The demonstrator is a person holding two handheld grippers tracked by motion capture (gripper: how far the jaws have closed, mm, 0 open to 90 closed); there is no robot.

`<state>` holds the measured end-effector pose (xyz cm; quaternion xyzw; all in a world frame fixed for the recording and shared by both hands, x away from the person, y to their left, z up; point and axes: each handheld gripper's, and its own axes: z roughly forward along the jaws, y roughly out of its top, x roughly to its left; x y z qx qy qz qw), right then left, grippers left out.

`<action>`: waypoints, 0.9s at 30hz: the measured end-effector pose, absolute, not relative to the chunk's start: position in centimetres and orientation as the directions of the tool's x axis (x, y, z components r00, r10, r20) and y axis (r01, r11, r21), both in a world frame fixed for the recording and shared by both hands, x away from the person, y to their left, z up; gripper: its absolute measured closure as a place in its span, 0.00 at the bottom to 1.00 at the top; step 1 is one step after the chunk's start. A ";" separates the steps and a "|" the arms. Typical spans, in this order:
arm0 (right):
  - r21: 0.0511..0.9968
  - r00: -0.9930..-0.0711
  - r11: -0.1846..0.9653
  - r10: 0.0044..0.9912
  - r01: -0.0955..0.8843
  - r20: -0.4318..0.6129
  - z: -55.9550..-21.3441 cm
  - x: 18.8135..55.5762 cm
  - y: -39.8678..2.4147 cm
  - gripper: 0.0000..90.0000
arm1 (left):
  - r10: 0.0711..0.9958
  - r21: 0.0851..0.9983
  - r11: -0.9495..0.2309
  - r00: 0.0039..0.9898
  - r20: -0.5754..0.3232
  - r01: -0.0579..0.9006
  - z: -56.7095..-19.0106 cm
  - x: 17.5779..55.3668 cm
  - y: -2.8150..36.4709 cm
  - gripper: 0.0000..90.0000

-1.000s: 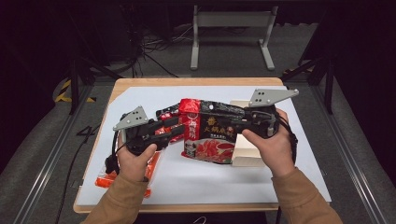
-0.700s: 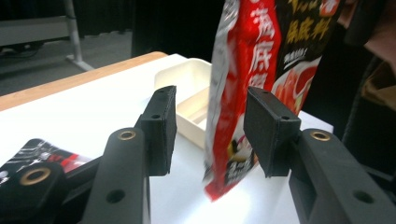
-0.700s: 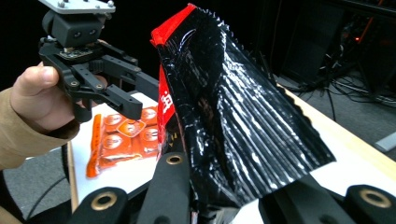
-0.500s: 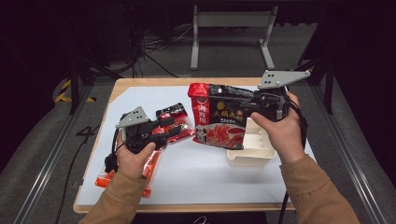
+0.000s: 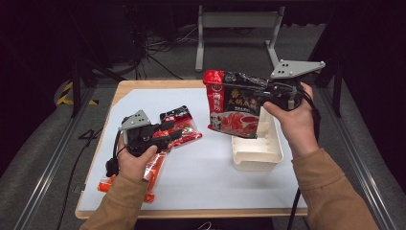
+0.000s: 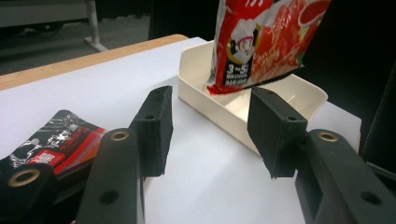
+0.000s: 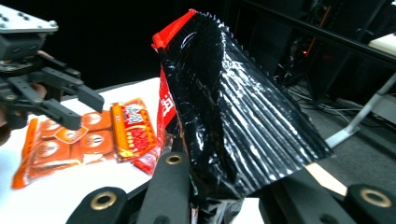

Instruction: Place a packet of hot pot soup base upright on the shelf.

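My right gripper [image 5: 256, 91] is shut on the top edge of a large red and black sauce packet [image 5: 233, 106]. The packet hangs upright over the near end of a white plastic tray [image 5: 256, 160]. In the right gripper view the crinkled black back of the packet [image 7: 233, 107] is pinched between the jaws of my right gripper [image 7: 219, 179]. My left gripper [image 5: 179, 134] hovers low over the white mat beside small red packets [image 5: 179, 122]. Its jaws have just been opening and stand open on nothing, seen in the left gripper view [image 6: 208, 116], facing the tray [image 6: 299, 93] and the hanging packet [image 6: 261, 37].
An orange snack packet [image 5: 153, 175] lies under my left hand near the table's front left. A small black and red packet [image 6: 60, 140] lies left of the left jaw. The white mat [image 5: 201, 177] covers a wooden table [image 5: 143, 85]. Dark floor, cables and a metal stand lie beyond.
My right gripper has carried the large packet up and to the right, from the table's middle to above the tray. The left gripper has parted from the packet and sunk a little.
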<state>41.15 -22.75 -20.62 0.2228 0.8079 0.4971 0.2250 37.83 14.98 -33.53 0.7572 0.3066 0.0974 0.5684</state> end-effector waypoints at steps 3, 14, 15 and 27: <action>0.904 -0.793 0.405 0.591 0.135 -0.146 -20.5 41.8 -23.2 0.87 | 0.579 0.919 -0.172 0.791 -0.196 0.354 -33.7 38.0 15.1 0.56; 0.908 -0.767 0.397 0.622 0.135 -0.157 -20.8 44.4 -25.1 0.86 | 0.572 0.907 -0.157 0.785 -0.238 0.390 -34.3 38.5 15.3 0.56; 0.908 -0.767 0.397 0.622 0.135 -0.157 -20.8 44.4 -25.1 0.86 | 0.572 0.907 -0.157 0.785 -0.238 0.390 -34.3 38.5 15.3 0.56; 0.889 -0.758 0.447 0.612 0.094 -0.227 -21.9 46.8 -26.4 0.86 | 0.590 0.892 -0.181 0.771 -0.239 0.415 -35.0 38.4 15.4 0.52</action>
